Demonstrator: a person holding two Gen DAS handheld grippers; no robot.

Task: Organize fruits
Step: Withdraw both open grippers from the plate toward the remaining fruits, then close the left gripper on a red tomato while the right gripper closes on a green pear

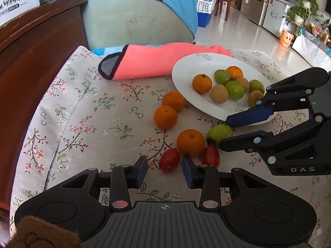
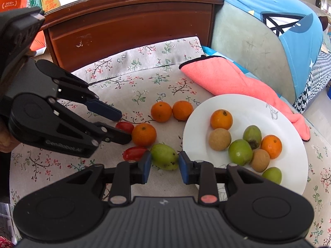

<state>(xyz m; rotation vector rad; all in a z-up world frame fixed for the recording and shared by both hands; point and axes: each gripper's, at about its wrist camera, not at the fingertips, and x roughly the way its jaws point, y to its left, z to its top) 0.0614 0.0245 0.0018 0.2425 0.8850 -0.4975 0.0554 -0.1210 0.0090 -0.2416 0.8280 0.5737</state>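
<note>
A white plate (image 1: 186, 70) (image 2: 289, 111) holds several oranges, green fruits and brown fruits. On the floral cloth beside it lie three oranges (image 1: 190, 142), two red tomatoes and one green fruit (image 1: 218, 132) (image 2: 164, 156). My left gripper (image 1: 164, 168) (image 2: 122, 126) is open, its fingers on either side of one red tomato (image 1: 169, 159) (image 2: 124, 127). My right gripper (image 2: 162, 166) (image 1: 224, 131) is open around the green fruit, without pinching it. The second tomato (image 1: 211, 156) (image 2: 134, 153) lies next to it.
A folded pink towel (image 1: 149, 62) (image 2: 238, 82) lies behind the plate. A dark wooden cabinet (image 2: 128, 26) and a cushioned seat back (image 1: 134, 20) border the cloth. Two oranges (image 1: 168, 110) lie left of the plate.
</note>
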